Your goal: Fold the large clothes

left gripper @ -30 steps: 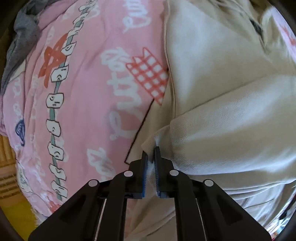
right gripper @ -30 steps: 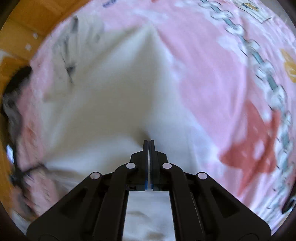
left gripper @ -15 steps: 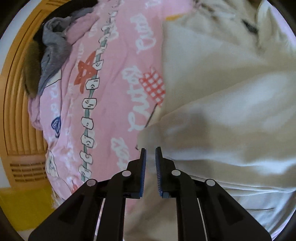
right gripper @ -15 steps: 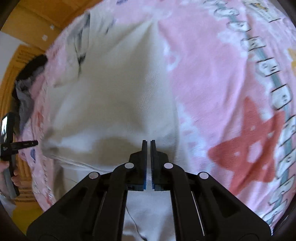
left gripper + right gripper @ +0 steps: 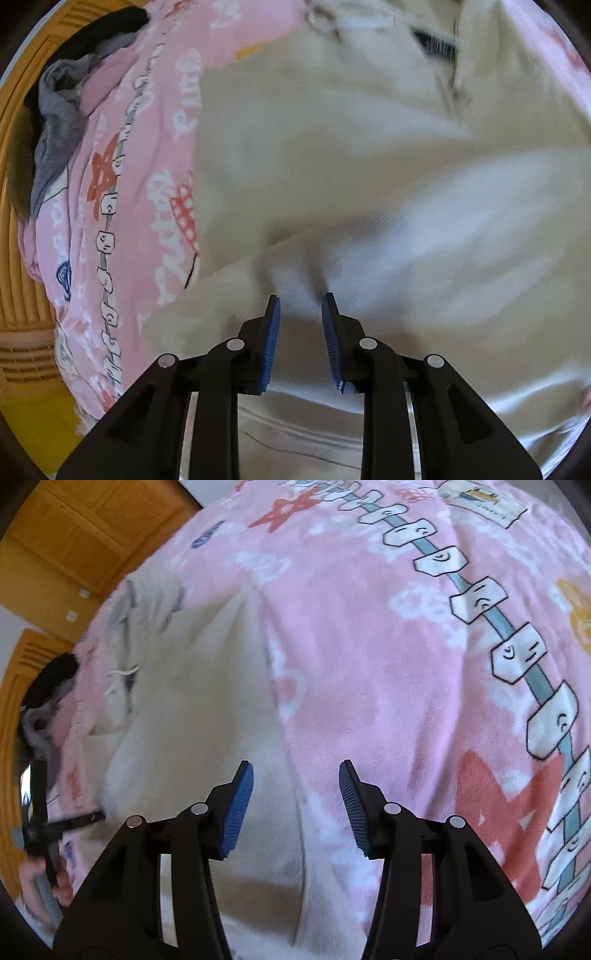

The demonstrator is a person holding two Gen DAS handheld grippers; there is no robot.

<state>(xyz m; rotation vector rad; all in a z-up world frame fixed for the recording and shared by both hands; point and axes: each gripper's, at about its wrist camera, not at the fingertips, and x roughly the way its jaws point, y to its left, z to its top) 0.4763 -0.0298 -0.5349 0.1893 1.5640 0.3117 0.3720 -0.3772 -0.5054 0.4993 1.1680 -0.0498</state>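
The right gripper [image 5: 295, 775] points down at a bed, its jaws opening with a wide gap between the blue pads [image 5: 236, 808]. Nothing is pinched between them. Below the gap the right edge of a cream garment [image 5: 192, 716] lies on a pink blanket [image 5: 369, 646] printed with white blocks and red stars. At the far left a hand [image 5: 31, 880] holds the left gripper [image 5: 40, 812]. Wooden cabinets [image 5: 74, 531] stand beyond the bed.

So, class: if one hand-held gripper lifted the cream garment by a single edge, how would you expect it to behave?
The cream garment would probably hang limp, since it already lies in soft creases and a folded-over layer. It likely drags rather than slides, because the pink blanket beneath looks fleecy. One pinch would probably lift only the top layer, so two grips seem wiser.
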